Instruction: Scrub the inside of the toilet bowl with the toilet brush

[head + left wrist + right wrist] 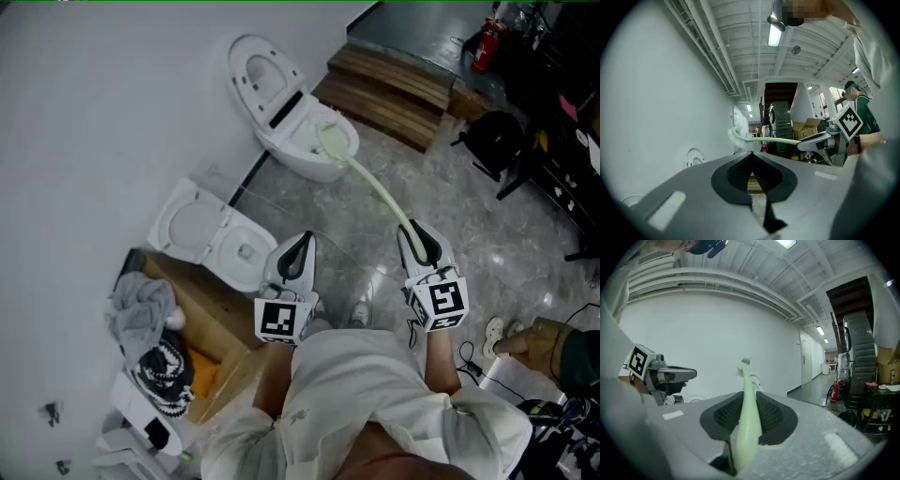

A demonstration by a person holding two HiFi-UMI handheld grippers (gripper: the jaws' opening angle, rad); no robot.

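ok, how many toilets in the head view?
2. The far toilet stands by the wall, lid up, with the toilet brush head over its bowl; the near toilet sits beside the cardboard box. None looks hidden.

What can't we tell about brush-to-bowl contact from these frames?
Head view: whether the toilet brush bristles touch the toilet bowl inside; too small, pale on pale.
Right gripper view: bowl hidden behind the right gripper, shut on the brush.
Left gripper view: bowl hidden behind the shut left gripper.
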